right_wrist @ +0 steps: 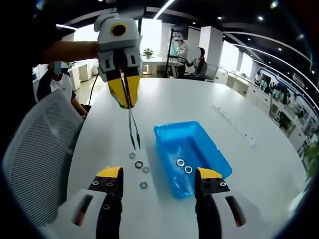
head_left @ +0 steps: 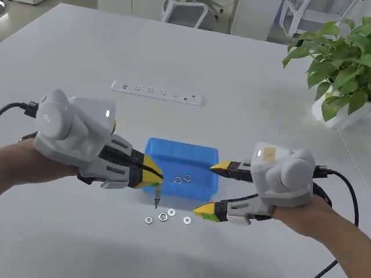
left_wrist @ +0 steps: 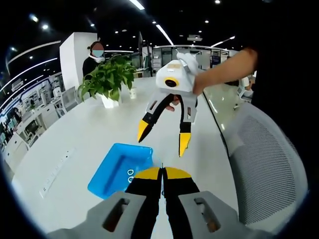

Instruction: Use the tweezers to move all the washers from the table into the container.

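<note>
**Tweezers over loose washers, right gripper idle and open**

Left gripper (head_left: 157,176) was clamped shut on the tweezers (head_left: 155,200), whose tips pointed down just short of the container's near edge and hung above the loose washers. Right gripper (head_left: 207,190) had its jaws wide apart and held nothing; it sat at the container's right near corner.

Count: four washers (head_left: 163,217) lay on the bench (head_left: 87,46) in a loose row just before the container (head_left: 174,152). Two more washers (head_left: 187,178) lay inside it, near its front wall. One pair of tweezers, one container.

Room: the loose row lay between the two grippers. The bench was bare and wide beyond the container, out to the power strip (head_left: 156,92). One plant (head_left: 342,58) stood at the far right edge.
</note>
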Motion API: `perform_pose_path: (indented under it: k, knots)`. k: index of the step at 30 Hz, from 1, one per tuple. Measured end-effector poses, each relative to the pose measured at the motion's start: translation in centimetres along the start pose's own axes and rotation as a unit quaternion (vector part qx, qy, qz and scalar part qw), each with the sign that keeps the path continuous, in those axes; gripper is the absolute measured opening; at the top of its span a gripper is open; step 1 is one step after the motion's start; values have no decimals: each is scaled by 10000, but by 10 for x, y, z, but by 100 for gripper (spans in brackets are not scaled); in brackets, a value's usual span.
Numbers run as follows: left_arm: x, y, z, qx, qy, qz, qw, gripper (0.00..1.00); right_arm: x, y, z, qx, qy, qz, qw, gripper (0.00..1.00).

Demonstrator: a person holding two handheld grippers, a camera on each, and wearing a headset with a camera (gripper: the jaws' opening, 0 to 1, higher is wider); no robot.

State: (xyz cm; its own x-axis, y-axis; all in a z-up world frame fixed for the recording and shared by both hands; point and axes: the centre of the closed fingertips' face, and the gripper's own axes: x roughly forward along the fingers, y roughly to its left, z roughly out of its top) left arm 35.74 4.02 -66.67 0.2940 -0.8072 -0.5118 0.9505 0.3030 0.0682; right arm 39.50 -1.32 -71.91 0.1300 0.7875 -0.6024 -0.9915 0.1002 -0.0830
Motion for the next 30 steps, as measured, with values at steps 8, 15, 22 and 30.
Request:
perform_pose_path:
  k: [8, 15, 22, 30]
  knots:
    - [0, -5, -9, -71, 24, 3, 10000, 5, -1, 7, -14, 91, 121, 30, 9999, 62]
    - [4, -10, -19, -117, 96, -17, 9999, 5, -2, 13, -19, 153, 153, 43, 9998, 62]
    - [8, -12, -25, -137, 142, -26, 9998, 5, -1, 19, -24, 201, 196, 79, 9996, 61]
    - [12, -12, -25, -169, 98, -48, 9998, 5, 0, 25, -27, 197, 246, 146, 9994, 61]
